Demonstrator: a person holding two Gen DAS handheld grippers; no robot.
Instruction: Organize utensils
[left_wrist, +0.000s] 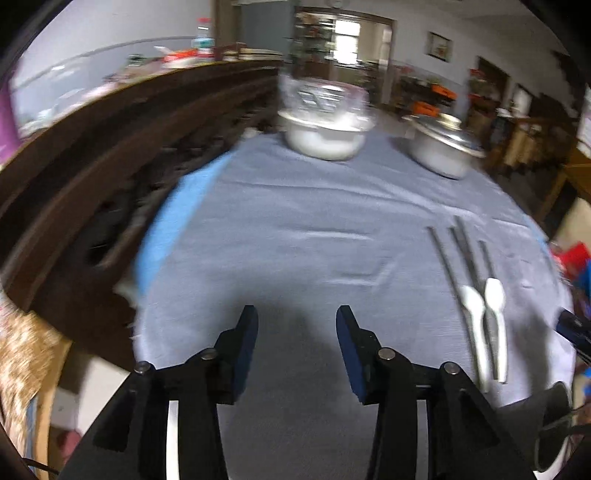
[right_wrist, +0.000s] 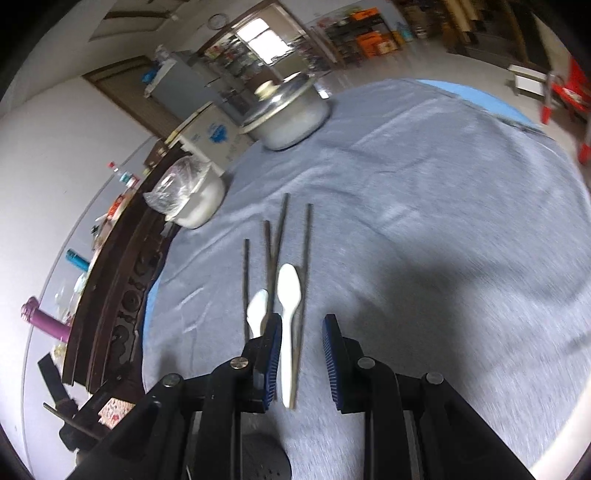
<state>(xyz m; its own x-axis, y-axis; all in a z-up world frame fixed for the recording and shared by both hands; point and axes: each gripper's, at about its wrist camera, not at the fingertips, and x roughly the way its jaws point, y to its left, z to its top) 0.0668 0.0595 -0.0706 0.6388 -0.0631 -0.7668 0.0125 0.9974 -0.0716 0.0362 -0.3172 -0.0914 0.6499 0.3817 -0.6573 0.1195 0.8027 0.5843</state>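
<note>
Left gripper: we see its jaws spread wide, nothing between them, over bare cloth.
Right gripper: jaws parted, empty, above the spoon handles.
Utensils: two white spoons and dark chopsticks lie together on the grey tablecloth.
Far edge: two metal pots.
</note>
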